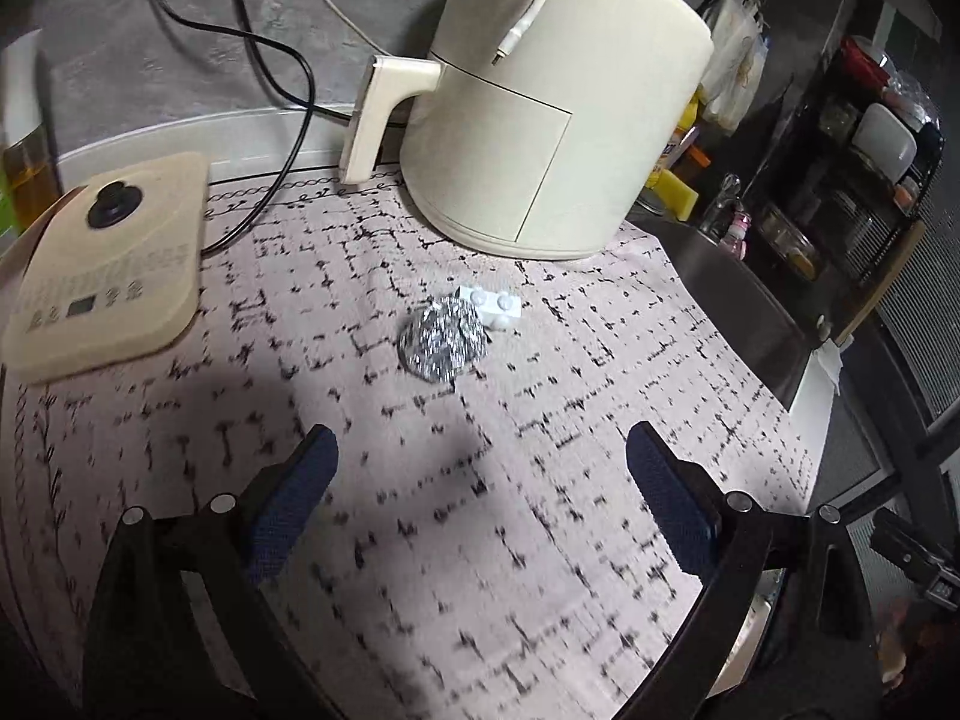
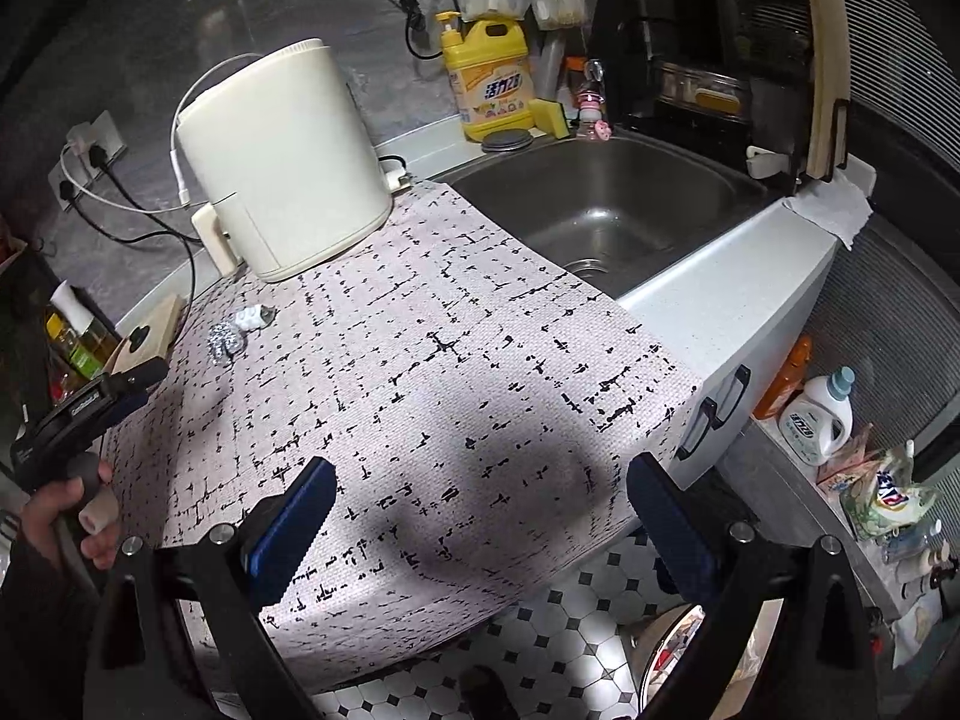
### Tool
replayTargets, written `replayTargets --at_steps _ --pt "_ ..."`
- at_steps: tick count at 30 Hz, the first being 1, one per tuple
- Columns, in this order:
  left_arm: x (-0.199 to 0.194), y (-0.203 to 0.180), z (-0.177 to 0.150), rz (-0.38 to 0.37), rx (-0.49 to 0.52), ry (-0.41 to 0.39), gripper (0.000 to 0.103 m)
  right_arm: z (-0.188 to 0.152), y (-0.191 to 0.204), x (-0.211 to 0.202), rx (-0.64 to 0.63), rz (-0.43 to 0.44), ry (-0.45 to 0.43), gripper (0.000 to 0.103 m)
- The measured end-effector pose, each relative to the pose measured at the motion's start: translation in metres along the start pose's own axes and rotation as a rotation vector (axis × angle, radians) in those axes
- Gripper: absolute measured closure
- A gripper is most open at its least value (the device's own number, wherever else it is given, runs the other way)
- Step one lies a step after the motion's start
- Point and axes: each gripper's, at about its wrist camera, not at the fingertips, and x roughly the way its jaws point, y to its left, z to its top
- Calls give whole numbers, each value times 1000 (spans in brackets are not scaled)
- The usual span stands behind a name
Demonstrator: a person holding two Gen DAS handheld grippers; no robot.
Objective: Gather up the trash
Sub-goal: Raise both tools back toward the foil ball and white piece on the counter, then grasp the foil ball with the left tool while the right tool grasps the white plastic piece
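Two bits of trash, a crumpled foil ball (image 1: 443, 345) and a white pill blister (image 1: 495, 307) touching it, lie uncollected on the patterned surface (image 1: 540, 420) before the cream appliance (image 1: 540, 120), so the task looks barely begun. Left gripper (image 1: 480, 480) hangs wide and empty, foil ahead between its fingers; right gripper (image 2: 480, 510), also wide and empty, sits well apart.

Foil ball (image 1: 443, 343) and pill pack (image 1: 495, 307) on the mat, in front of the air fryer (image 1: 558, 102).
Foil: crumpled, silver, roughly round, nearer the mat's middle; pack: small, white, flat, round blisters up, touching the foil on the fryer side; both near the fryer's base, apart from it.
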Motion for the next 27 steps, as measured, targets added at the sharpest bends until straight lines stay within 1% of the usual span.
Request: replayTargets --at_steps 3,5,9,12,13,15,16,17,21,25,27 --pt "21 5 13 -2 14 12 15 2 6 2 7 -23 1 8" --pt "34 7 19 1 22 20 21 4 10 4 10 -36 2 8" --pt "61 13 30 8 43 49 26 8 16 8 15 -56 7 8" --pt "74 15 35 18 46 59 28 10 21 11 13 -56 16 8" --pt "78 15 36 23 48 63 32 11 23 11 5 -56 17 8" --pt "85 16 35 34 50 81 45 14 27 15 -15 -54 21 8" --pt "87 17 34 41 50 87 56 16 28 18 -20 -51 22 8" --pt "86 18 34 40 45 80 57 20 30 23 -27 -44 26 8" --pt "69 24 31 79 15 58 58 35 44 49 -66 6 46 8" --pt "48 37 23 119 -18 50 58 56 73 80 -167 95 55 9" --pt "35 45 21 146 -51 42 58 67 91 96 -226 143 73 12"
